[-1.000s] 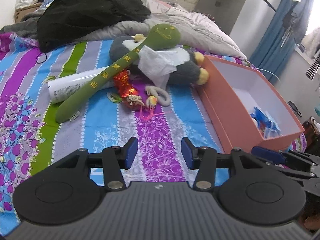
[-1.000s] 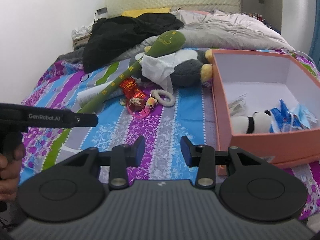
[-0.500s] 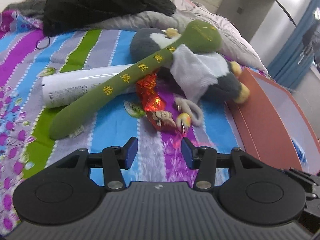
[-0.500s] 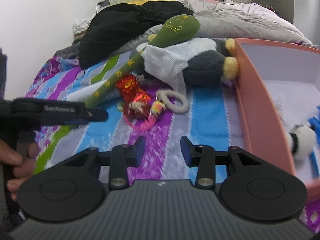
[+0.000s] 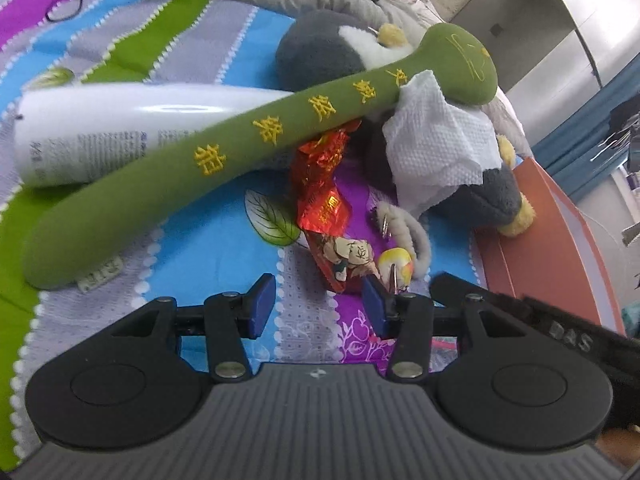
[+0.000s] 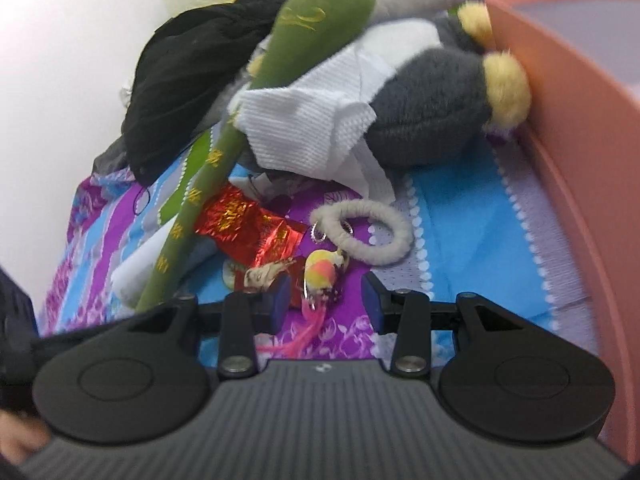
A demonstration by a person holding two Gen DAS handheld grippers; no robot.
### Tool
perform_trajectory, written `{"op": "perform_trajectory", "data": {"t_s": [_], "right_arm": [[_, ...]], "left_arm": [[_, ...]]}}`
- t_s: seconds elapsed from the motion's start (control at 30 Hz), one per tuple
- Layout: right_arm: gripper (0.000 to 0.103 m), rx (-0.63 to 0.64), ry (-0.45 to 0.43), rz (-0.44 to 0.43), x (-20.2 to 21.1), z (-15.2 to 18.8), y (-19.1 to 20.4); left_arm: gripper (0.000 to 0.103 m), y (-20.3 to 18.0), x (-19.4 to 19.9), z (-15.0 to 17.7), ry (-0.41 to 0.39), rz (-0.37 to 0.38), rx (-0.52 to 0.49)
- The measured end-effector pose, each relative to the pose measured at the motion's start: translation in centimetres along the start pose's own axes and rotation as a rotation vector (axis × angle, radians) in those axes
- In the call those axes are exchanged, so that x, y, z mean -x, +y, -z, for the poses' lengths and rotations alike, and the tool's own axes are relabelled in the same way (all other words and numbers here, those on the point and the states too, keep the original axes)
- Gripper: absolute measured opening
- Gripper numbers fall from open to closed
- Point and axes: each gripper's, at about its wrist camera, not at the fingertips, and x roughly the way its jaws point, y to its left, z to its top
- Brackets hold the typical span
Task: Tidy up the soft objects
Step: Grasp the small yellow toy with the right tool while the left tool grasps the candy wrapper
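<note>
A long green plush stick (image 5: 240, 148) (image 6: 320, 32) leans across a grey plush penguin (image 5: 320, 52) (image 6: 432, 112) draped with a white tissue (image 5: 436, 136) (image 6: 312, 128). In front lie a red foil wrapper (image 5: 320, 184) (image 6: 248, 228), a white fuzzy ring (image 5: 412, 232) (image 6: 364, 232) and a yellow-pink ball charm (image 5: 396, 264) (image 6: 320, 272). My left gripper (image 5: 318, 306) hangs open just short of the wrapper's near end. My right gripper (image 6: 326, 300) is open with the ball charm in the gap between its fingers, untouched by the pads.
An orange box (image 5: 560, 248) (image 6: 580, 100) stands on the right against the penguin. A white tube (image 5: 100, 132) lies under the green stick on the striped bedsheet (image 5: 192, 248). Black clothing (image 6: 192, 68) and a grey quilt are heaped behind. The right gripper's body (image 5: 520, 316) crosses the left wrist view.
Both grippers have moved forward and down toward the pile, so the wrapper, ring and charm now sit right at the fingertips. The jaws' gaps look the same.
</note>
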Motion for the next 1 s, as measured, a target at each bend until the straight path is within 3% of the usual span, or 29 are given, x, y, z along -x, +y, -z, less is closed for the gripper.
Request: {"op": "perform_trajectory", "data": {"t_s": [0.2,0.27,0.33,0.37,0.7,1.0], "right_arm": [[0.041,-0.104,0.069,-0.037,-3.0,-0.3,-0.6],[0.04,-0.109,0.071,-0.036,-3.4,-0.4,-0.5],[0.027,-0.118,0.074,-0.026,-3.8,-0.5,-0.6],[0.025,-0.127,0.076,-0.024,-3.9,-0.6,-0.7],[0.025,-0.072,0.046,-0.003,-1.4,-0.3,-0.1],[0.025,0.031,0.03,0.053,3.3,2.3,0.1]], "left_arm": [[0.051,0.4,-0.9,-0.2,0.0,0.036,-0.005],[0.03,0.5,-1.1,-0.2,0.0,0.057,-0.014],[0.014,0.4,-1.4,-0.2,0.004,0.049,-0.015],[0.012,0.5,-1.5,-0.1,0.01,0.054,-0.011],[0.009,0.1,0.2,1.1,-0.011,0.059,-0.001],[0.009,-1.0,3.4,4.7,0.029,0.051,0.002]]}}
